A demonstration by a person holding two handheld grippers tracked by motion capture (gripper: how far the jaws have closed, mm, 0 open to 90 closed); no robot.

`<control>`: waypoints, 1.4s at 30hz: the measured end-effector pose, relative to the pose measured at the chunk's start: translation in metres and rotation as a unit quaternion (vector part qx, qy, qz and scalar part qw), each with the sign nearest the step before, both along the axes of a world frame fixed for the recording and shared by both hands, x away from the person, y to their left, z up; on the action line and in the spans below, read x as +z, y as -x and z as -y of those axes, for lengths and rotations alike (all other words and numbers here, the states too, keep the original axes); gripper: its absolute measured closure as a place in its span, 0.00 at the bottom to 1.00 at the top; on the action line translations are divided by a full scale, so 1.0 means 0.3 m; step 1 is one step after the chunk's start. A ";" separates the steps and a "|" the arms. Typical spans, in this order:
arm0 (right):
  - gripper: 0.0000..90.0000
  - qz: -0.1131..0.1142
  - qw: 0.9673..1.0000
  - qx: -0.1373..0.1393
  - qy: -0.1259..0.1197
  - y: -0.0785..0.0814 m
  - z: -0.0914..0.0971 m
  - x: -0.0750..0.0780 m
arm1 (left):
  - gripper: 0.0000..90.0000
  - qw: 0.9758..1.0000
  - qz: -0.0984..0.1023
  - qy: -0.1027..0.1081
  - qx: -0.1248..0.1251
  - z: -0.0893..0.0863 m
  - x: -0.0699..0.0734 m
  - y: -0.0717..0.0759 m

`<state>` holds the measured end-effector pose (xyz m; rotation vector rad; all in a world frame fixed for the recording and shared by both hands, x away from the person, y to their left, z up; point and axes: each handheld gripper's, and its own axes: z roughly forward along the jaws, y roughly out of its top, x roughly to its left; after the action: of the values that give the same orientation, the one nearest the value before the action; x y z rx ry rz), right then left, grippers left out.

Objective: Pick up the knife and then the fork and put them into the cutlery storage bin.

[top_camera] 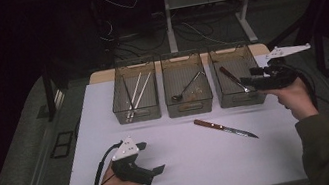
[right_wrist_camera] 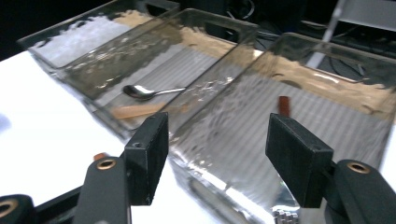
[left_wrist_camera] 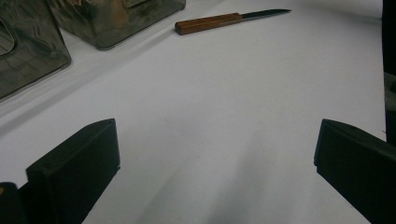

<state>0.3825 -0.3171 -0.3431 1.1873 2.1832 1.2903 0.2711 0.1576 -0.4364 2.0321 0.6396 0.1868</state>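
Inside the right-hand clear plastic bin (top_camera: 237, 76): a wooden-handled knife (top_camera: 232, 77), lying slanted on the bin floor, handle toward the far wall; in the right gripper view, only a brown stub of that handle (right_wrist_camera: 284, 105) seen through the rippled wall. Just beside the bin's right wall, held above the table edge: the black right gripper (top_camera: 248, 81), jaws released and parted, nothing between the pads, pointing toward the bin.

On the white table top (top_camera: 189, 164), in front of the bins and well apart from both grippers: a second knife with a brown wooden handle and a thin steel blade (top_camera: 225, 129), lying flat; handle toward the bins, tip toward the right. Seen clearly from the left gripper view as well (left_wrist_camera: 224, 21).

In the middle clear bin (top_camera: 187, 88): a steel spoon (top_camera: 185, 90), bowl near the front; bowl and stem sharp in the right gripper view (right_wrist_camera: 148, 92), with a pale wooden piece (right_wrist_camera: 135, 111) beside it, hardly legible from above. In the left clear bin (top_camera: 136, 96): pale chopsticks (top_camera: 138, 93), made out from the high view.

Near the front left of the table: the black left gripper (top_camera: 150, 158), resting low in a hand, jaws spread wide, empty, bare table between them.

No readable writing, brand or label anywhere.
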 end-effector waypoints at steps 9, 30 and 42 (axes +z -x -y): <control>0.56 -0.005 0.999 0.035 -0.004 0.078 -0.060 -0.069 | 0.00 1.000 -0.001 -0.001 0.001 0.000 -0.001 0.000; 0.58 -0.052 0.990 0.118 0.054 0.111 -0.176 -0.193 | 0.00 1.000 0.001 -0.012 -0.001 -0.003 -0.002 -0.002; 0.65 -0.098 0.978 0.152 0.106 0.088 -0.242 -0.195 | 0.00 1.000 0.001 -0.011 0.001 0.000 -0.004 -0.001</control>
<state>0.3562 -0.2444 -0.4016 0.9605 2.6530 1.0478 0.2715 0.1574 -0.4375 2.0529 0.6405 0.1980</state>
